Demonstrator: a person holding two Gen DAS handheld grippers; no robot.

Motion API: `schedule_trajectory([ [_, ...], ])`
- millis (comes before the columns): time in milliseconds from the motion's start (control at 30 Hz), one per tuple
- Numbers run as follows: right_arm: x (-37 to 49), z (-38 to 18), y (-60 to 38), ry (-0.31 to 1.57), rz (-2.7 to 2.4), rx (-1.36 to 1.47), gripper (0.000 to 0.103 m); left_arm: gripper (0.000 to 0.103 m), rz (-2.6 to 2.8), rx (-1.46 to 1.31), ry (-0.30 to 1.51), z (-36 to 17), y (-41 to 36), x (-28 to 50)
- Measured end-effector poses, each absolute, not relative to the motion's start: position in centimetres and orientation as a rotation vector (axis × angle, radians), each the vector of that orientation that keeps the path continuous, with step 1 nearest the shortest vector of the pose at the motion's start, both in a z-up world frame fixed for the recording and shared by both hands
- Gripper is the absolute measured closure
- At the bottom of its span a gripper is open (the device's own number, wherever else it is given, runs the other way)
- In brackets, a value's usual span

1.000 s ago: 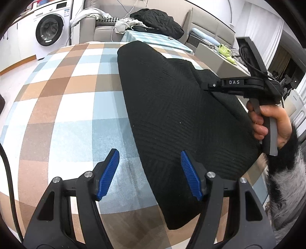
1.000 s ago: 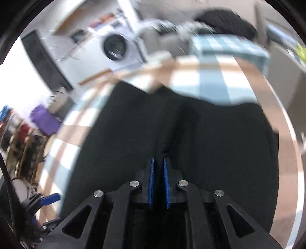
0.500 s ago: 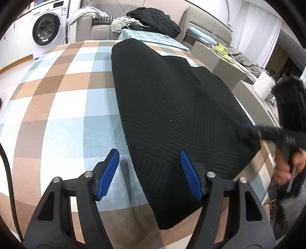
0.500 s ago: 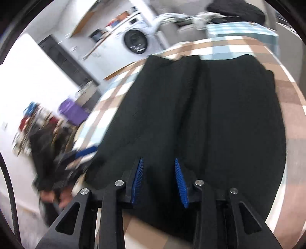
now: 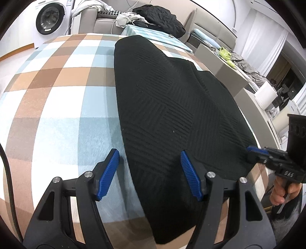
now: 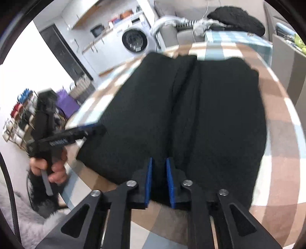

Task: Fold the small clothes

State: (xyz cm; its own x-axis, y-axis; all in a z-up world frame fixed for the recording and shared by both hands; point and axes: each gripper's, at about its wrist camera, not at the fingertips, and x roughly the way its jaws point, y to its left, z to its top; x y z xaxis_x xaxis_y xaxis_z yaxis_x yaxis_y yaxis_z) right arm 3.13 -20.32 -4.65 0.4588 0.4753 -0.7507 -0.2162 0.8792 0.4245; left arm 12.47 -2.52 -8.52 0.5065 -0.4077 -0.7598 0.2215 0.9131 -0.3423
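Observation:
A black ribbed knit garment lies flat on the checked table; it also shows in the right wrist view. My left gripper is open, its jaws straddling the garment's near left edge just above the cloth. My right gripper sits at the garment's near hem with its jaws a narrow gap apart over the cloth; a firm grip is not clear. The right gripper also shows in the left wrist view at the garment's right edge. The left gripper shows in the right wrist view at the garment's left corner.
The table carries a brown, blue and white checked cloth. A washing machine and a sofa with piled clothes stand behind. Grey cabinets run along the right. Shelves with small items stand far left.
My right gripper has come down to the garment's near right hem, opened from shut half a second ago, and its jaws have now narrowed. My left gripper stays open and has edged forward.

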Motion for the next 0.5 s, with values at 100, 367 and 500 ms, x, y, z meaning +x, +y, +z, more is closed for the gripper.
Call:
schedule_trajectory([
  [100,3.1,-3.9,-22.2,0.971,0.359,0.324,0.069,0.039,-0.387,-0.192,0.975,-8.5,-3.3,13.5],
  [367,2.3,-4.7,-24.9,0.966,0.234,0.391,0.06,0.067,-0.378,-0.174,0.95,-8.4,-4.6,14.6],
  [500,1.8,-4.7,-24.4,0.974,0.218,0.342,0.056,0.09,-0.339,-0.197,0.916,-8.3,-3.9,14.3],
])
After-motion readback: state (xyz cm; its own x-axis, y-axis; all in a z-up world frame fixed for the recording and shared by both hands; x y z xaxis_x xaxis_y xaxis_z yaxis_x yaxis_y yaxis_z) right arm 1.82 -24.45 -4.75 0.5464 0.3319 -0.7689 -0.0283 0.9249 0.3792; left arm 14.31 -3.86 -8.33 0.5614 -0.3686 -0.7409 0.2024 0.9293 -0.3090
